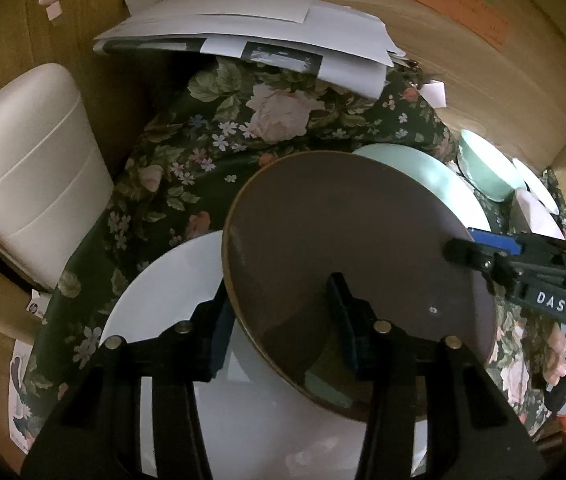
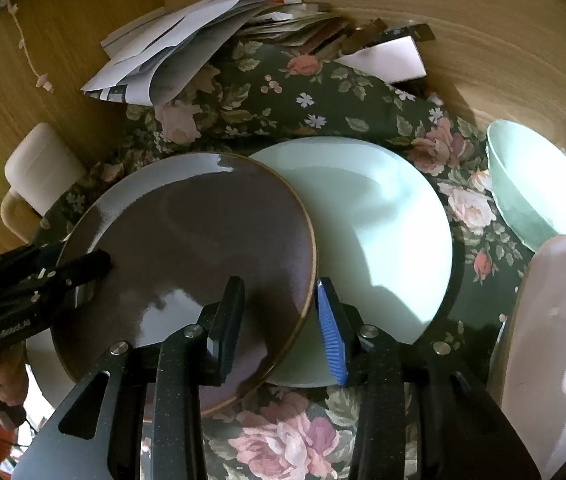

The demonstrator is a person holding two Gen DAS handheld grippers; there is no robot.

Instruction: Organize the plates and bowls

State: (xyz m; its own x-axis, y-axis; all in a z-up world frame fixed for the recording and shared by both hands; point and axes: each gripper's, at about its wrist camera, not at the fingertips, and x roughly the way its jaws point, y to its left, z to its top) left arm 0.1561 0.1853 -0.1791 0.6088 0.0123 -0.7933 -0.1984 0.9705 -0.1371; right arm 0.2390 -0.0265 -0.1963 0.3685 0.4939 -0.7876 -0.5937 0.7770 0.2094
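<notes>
we see each gripper, left gripper [image 1: 283,320] and right gripper [image 2: 279,316], straddling the brown plate [image 2: 187,248] rim with a gap; it hides part of the mint plate [image 2: 383,220].

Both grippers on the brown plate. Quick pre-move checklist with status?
1. Left gripper straddles the brown plate rim, one finger above and one below: ok.
2. Right gripper straddles the plate's opposite rim: ok.
3. Jaws clamped tight on the rim: cannot tell.
4. Brown plate lifted off the white plate: cannot tell; it overlaps that one and the green plate.
5. Green bowl stands apart from the plates: ok.
6. Pile of papers at the far end of the cloth, away from the plates: ok.
</notes>
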